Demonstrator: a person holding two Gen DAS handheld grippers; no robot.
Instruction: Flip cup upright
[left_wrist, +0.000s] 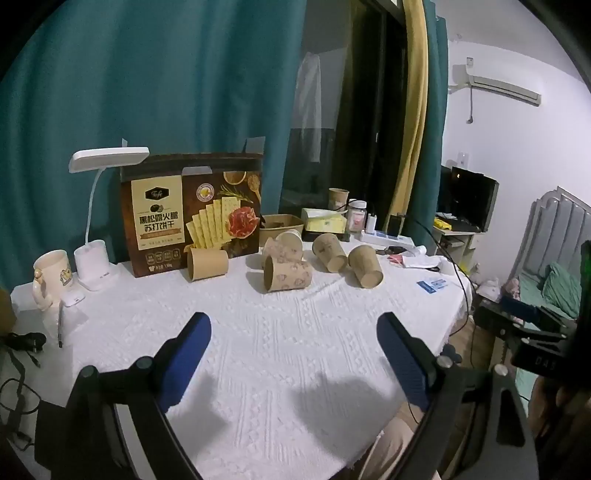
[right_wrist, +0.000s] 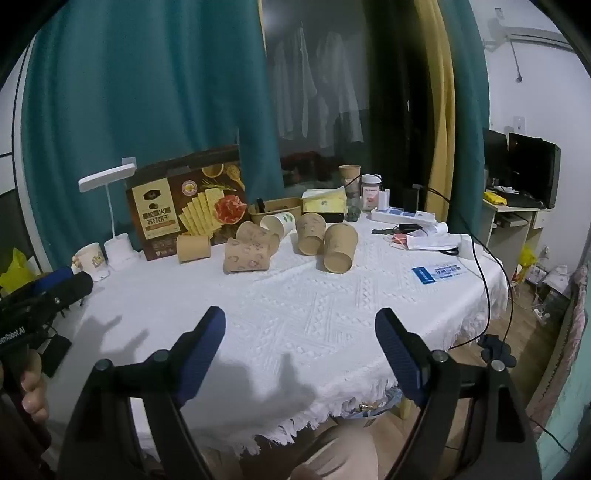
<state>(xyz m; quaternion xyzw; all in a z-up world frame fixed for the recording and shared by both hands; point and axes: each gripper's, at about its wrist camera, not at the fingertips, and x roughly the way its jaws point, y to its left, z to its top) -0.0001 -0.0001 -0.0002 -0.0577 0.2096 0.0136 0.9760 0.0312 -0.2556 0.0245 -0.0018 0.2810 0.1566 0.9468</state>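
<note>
left hand-held gripper (left_wrist: 293, 326) wide, empty | right hand-held gripper (right_wrist: 300, 323) wide, empty | paper cups (left_wrist: 288, 275) on their sides, empty

Left gripper (left_wrist: 293, 325): jaws spread wide, nothing between them, blue pads (left_wrist: 188, 360) slanting in from 7 and 5 o'clock, tilted somewhat downward. Right gripper (right_wrist: 300, 319): also parted and empty, pads (right_wrist: 199, 354) angled likewise, pitched down a little more steeply. Seen from the right wrist at 9 o'clock: left hand (right_wrist: 33, 391) wrapped round its handle, fingers curled.
</note>
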